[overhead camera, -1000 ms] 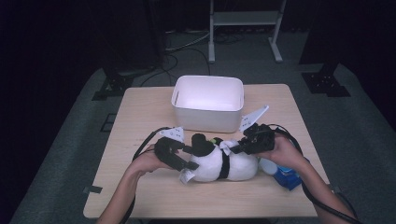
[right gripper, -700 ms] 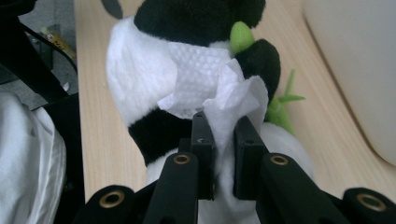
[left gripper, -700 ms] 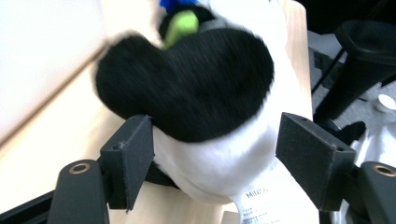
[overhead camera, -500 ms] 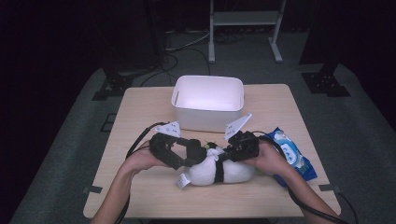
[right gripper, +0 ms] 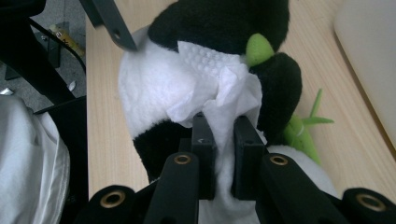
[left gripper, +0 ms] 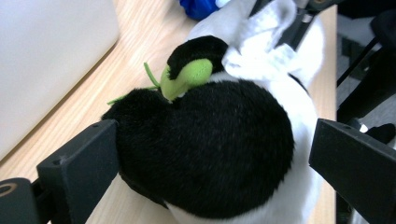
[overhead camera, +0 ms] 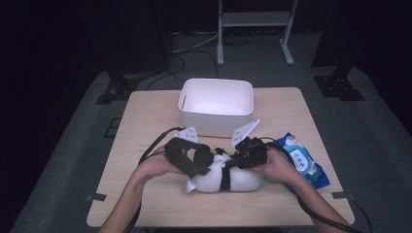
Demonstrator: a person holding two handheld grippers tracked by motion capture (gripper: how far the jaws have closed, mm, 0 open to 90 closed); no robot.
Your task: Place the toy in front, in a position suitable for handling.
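A black-and-white panda plush (overhead camera: 228,180) lies on its side on the table's near half, with a green bamboo sprig (left gripper: 187,77) at its paw. My left gripper (overhead camera: 201,167) holds the plush's black end (left gripper: 210,140), one jaw on each side of it. My right gripper (overhead camera: 233,162) comes in from the other side. It is shut on a white wet wipe (right gripper: 219,93) and presses it onto the plush's white fur (right gripper: 149,88). The crumpled wipe (left gripper: 261,51) rests on top of the body.
A white rectangular bin (overhead camera: 216,104) stands just behind the plush, its wall (left gripper: 46,56) close to my left gripper. A blue wipe pack (overhead camera: 301,160) lies at the right, beside the right hand. The wooden table (overhead camera: 145,121) ends close in front.
My right gripper has moved left from over the blue pack onto the plush, carrying the wipe. The pack now lies uncovered. The left gripper has shifted slightly right with the plush.
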